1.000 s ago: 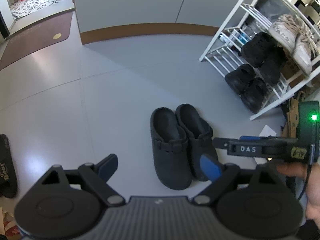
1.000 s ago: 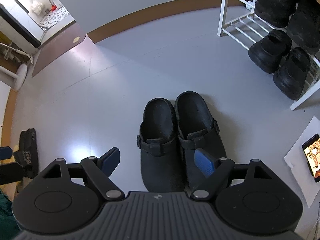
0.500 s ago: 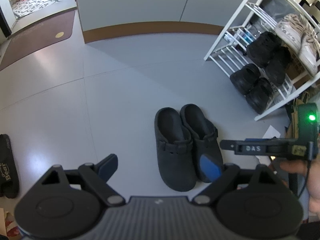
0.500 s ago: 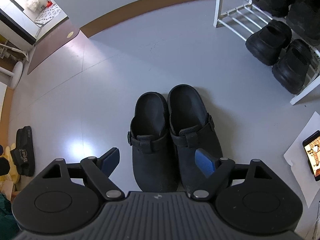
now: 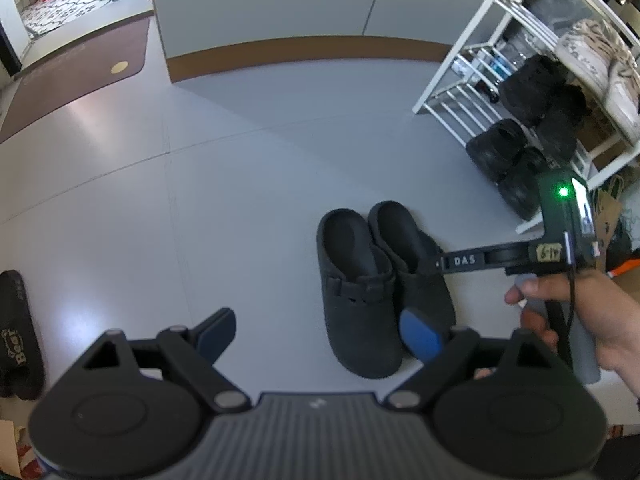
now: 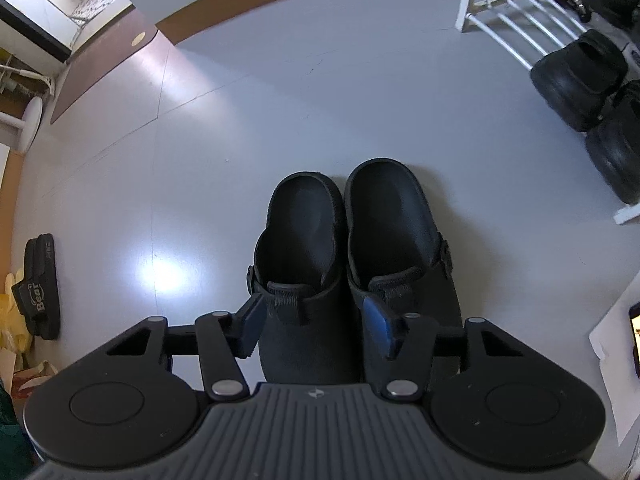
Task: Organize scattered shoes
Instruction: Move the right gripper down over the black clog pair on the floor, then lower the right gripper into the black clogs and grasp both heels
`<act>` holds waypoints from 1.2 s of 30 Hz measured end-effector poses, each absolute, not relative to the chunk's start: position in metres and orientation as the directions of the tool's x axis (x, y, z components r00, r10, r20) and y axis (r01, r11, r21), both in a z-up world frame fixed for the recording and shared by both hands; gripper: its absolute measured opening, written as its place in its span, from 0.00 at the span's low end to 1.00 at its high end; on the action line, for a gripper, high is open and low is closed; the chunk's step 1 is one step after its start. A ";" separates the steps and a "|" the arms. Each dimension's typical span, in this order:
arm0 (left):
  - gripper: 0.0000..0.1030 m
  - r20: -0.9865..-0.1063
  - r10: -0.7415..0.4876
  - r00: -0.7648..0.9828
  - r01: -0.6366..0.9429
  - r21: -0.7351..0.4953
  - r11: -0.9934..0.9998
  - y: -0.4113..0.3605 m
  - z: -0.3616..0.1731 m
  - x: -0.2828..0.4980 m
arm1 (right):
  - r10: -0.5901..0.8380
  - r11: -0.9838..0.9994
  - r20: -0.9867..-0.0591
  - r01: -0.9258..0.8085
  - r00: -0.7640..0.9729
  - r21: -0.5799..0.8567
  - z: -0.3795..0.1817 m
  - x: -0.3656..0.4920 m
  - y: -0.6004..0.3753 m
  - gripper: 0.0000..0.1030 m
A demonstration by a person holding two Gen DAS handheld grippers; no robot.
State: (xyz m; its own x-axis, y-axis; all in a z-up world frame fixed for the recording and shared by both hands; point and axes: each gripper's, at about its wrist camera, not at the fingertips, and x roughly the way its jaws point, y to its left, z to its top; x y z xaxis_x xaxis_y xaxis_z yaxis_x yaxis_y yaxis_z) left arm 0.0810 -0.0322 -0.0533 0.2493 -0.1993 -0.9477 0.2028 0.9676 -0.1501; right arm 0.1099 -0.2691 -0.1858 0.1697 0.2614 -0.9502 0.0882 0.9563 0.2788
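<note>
Where a second ago my right gripper (image 6: 314, 326) hung higher above the pair of dark clogs with its jaws spread wide over both shoes, it now sits lower and closer, and the jaws have just been closing around the left clog (image 6: 300, 280). In the right wrist view one blue pad lies against that clog's outer side by the strap and the other stands at the seam between it and the right clog (image 6: 400, 248); whether the pads already press on the shoe I cannot tell. The two clogs stand side by side on the grey floor (image 6: 280, 100), touching, heels away from me, near the foot of the white shoe rack (image 6: 504, 12), which already carries black shoes (image 6: 580, 80). They have not shifted since the earlier frames. My left gripper (image 5: 316, 330) hovers to the left of the clogs with its jaws released and wide, nothing between them, much as it was before. From the left wrist view my right hand (image 5: 576, 312) and its gripper have come further into the picture, the tip reaching over the right clog. A black slide sandal (image 5: 18, 332) lies well apart at the left edge of the floor, unmoved.
</note>
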 end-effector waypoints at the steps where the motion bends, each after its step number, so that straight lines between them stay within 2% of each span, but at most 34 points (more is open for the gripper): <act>1: 0.88 -0.948 -0.199 0.249 0.203 -0.150 0.968 -0.033 -0.054 0.082 | 0.261 0.956 -0.951 0.090 0.166 0.278 -0.188 0.112 -0.269 0.57; 14: 0.88 -0.952 -0.196 0.237 0.201 -0.149 0.968 -0.036 -0.056 0.088 | 0.232 0.965 -0.968 0.105 0.097 0.242 -0.229 0.138 -0.268 0.57; 25: 0.88 -0.955 -0.187 0.230 0.200 -0.141 0.969 -0.035 -0.057 0.087 | 0.256 0.958 -0.965 0.121 0.049 0.260 -0.255 0.165 -0.272 0.58; 28: 0.88 -0.958 -0.178 0.223 0.212 -0.131 0.968 -0.039 -0.060 0.088 | 0.304 0.946 -0.953 0.114 0.015 0.304 -0.266 0.175 -0.275 0.58; 31: 0.88 -0.959 -0.179 0.221 0.216 -0.131 0.968 -0.041 -0.060 0.088 | 0.240 0.968 -0.971 0.072 -0.016 0.239 -0.274 0.182 -0.277 0.58; 36: 0.88 -0.961 -0.171 0.219 0.221 -0.121 0.968 -0.043 -0.062 0.086 | 0.235 0.970 -0.972 0.078 -0.030 0.232 -0.280 0.179 -0.279 0.58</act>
State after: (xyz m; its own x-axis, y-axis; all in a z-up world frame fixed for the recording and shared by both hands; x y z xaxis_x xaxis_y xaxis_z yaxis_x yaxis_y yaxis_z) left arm 0.0857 -0.0426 -0.0620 0.2190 -0.1706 -0.9607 0.2209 0.9677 -0.1215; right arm 0.1792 -0.2792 -0.2804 -0.0298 0.2347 -0.9716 0.0782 0.9696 0.2318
